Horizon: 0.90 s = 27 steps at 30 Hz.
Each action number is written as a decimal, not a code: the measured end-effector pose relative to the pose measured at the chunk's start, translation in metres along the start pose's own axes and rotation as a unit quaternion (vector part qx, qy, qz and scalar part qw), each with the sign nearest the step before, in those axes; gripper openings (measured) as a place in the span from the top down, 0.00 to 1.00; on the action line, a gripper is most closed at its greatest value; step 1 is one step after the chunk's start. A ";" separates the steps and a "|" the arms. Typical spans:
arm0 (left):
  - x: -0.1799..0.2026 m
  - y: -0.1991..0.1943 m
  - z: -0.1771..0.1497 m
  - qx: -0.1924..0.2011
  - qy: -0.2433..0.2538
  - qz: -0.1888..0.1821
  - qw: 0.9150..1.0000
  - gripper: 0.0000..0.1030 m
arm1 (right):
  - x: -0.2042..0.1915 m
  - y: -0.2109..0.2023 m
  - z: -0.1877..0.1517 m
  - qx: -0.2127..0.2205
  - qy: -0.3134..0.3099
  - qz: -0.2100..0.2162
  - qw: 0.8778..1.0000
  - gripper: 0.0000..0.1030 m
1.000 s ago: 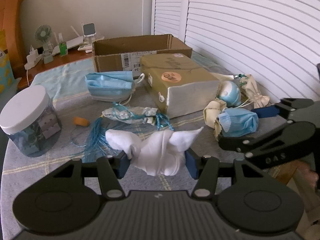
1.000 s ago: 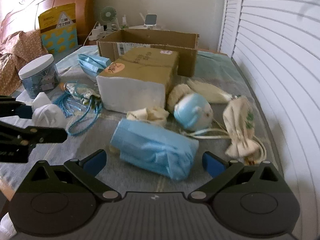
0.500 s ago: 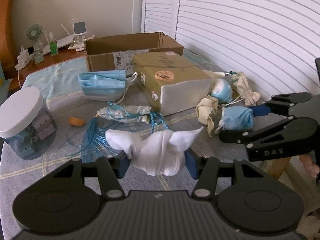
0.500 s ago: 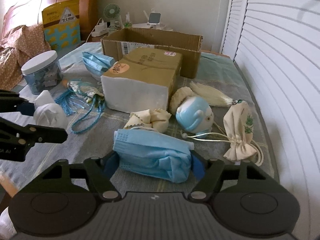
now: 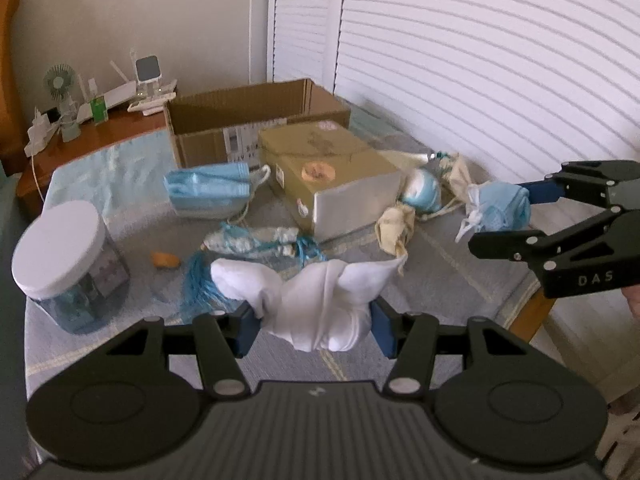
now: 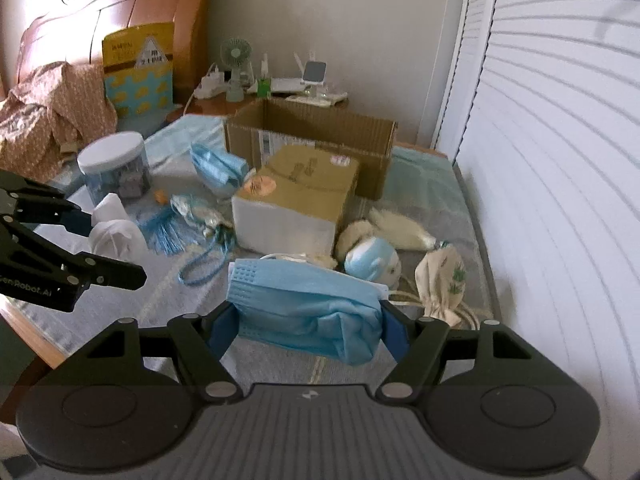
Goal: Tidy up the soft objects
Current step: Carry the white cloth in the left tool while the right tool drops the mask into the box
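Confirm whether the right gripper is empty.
No, the right gripper is shut on a blue face mask, pinched between its blue pads.

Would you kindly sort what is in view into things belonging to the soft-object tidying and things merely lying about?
Belongs to the job:
white cloth in the left tongs
blue face mask in the right tongs
open cardboard box
cream drawstring pouch

Just lying about:
lidded jar
desk fan

Soft white cloth bundle point(image 5: 320, 312), pleated blue face mask point(image 6: 308, 312), matt corrugated cardboard box point(image 6: 312, 136) are seen.
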<state>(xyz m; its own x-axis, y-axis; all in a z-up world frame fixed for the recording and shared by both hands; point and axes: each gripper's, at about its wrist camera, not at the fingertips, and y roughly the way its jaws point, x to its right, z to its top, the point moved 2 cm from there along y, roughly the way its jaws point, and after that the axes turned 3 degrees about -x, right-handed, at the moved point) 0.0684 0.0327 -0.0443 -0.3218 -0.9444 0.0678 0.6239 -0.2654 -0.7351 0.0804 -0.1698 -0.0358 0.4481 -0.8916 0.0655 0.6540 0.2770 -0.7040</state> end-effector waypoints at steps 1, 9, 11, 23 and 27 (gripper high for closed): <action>-0.002 -0.002 0.005 0.001 0.000 -0.002 1.000 0.46 | 0.000 -0.002 0.004 0.004 0.001 0.000 1.000 0.26; -0.021 -0.003 0.056 0.021 0.010 -0.003 1.000 0.46 | 0.003 -0.004 0.035 0.035 0.003 0.005 0.999 0.26; -0.029 0.001 0.075 0.027 0.011 -0.002 1.000 0.46 | 0.005 -0.002 0.043 0.044 0.006 0.007 0.999 0.26; -0.080 0.081 0.177 0.018 0.017 0.026 0.999 0.46 | 0.019 0.023 0.068 0.054 0.030 0.008 0.998 0.26; -0.087 0.106 0.191 0.001 0.019 0.027 0.999 0.45 | 0.023 0.027 0.072 0.055 0.037 0.005 0.998 0.26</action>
<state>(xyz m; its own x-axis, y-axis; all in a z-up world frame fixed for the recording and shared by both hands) 0.2985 0.0497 0.0003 -0.3142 -0.9493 0.0032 0.6419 -0.2150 -0.7360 0.1522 -0.1566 -0.0028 0.4113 -0.9115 0.0038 0.7147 0.3200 -0.6220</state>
